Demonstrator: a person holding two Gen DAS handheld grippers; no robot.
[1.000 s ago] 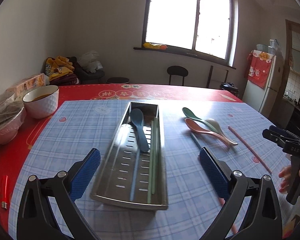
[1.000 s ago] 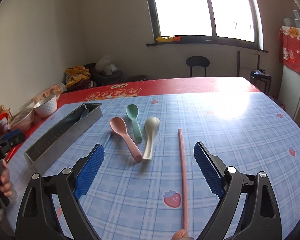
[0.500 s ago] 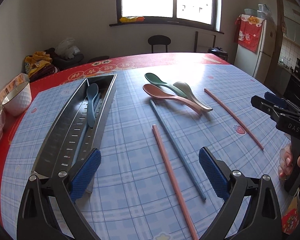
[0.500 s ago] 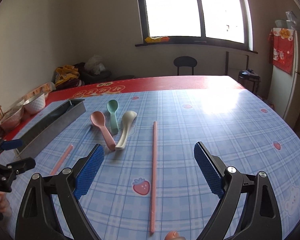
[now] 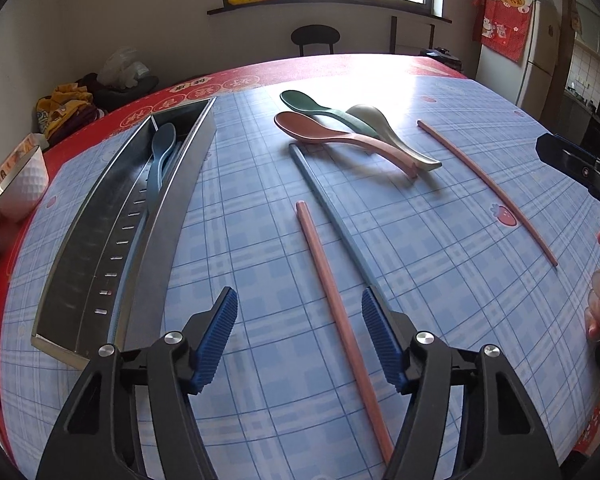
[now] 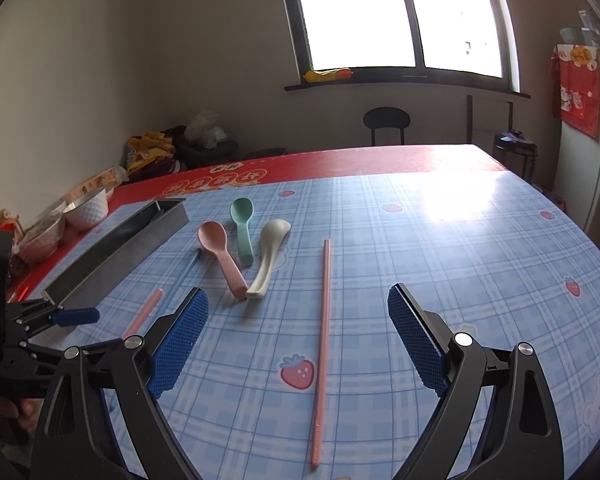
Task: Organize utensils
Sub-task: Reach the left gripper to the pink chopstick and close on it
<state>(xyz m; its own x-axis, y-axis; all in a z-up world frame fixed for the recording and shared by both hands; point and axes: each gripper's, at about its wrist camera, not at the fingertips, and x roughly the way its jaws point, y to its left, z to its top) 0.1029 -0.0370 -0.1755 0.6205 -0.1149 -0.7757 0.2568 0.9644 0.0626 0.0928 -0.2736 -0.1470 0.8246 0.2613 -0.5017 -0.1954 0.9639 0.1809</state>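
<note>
A: Currently your left gripper (image 5: 296, 338) has its jaws closing around the near pink chopstick (image 5: 340, 316) — the stick lies between the pads, untouched yet. Right gripper (image 6: 298, 344) hangs released, nothing in it, over the far pink chopstick (image 6: 322, 320).

B: Risks?

A: The blue chopstick (image 5: 332, 216) lies just beside the pink one; your right-hand pad sits over it, so you may pinch both or nudge it. You're also grabbing near one end — the long free length could droop and roll the stick out.

B: Destination?

A: Metal tray (image 5: 180, 200) at left, blue spoon (image 5: 160, 152) already inside. Three spoons (image 5: 340, 132) remain on the cloth.
</note>
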